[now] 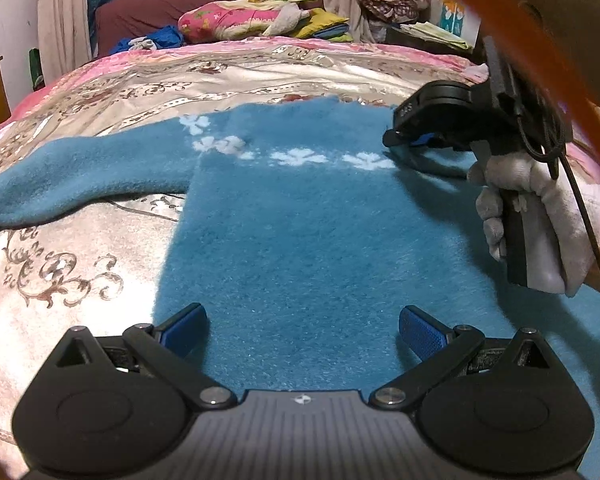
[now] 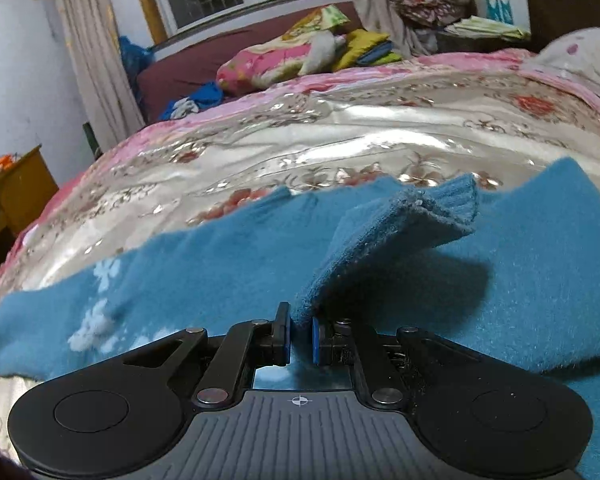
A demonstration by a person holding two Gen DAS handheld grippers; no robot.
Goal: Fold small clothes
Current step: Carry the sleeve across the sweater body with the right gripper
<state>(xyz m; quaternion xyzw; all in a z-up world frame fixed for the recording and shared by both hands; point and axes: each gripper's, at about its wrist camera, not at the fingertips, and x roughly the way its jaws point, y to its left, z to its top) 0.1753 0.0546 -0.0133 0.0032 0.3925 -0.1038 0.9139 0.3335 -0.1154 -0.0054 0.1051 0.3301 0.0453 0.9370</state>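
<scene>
One blue sweater [image 1: 300,220] is spread flat on a patterned bedspread [image 1: 80,248], with white flower marks across the chest and one sleeve [image 1: 80,172] stretched out sideways in the left wrist view. The body of the garment appears to be laid flat so that the sides can be folded over it. The right gripper [image 2: 300,336] is clenched on a lifted sleeve [image 2: 380,236], whose ribbed cuff [image 2: 456,196] is raised off the body; the fabric is pinched between the two blue pads [image 2: 286,332] and rises forward from them. The sleeve is judged to be held this way so that it can be carried across the chest. The left gripper [image 1: 302,330] is released, with its fingers spread wide and nothing between them; it is held low over the lower part of the sweater, and contact with the fabric cannot be told. The right gripper is gripped by a gloved hand [image 1: 540,208]. Pillows [image 1: 236,20] are piled at the far end.
</scene>
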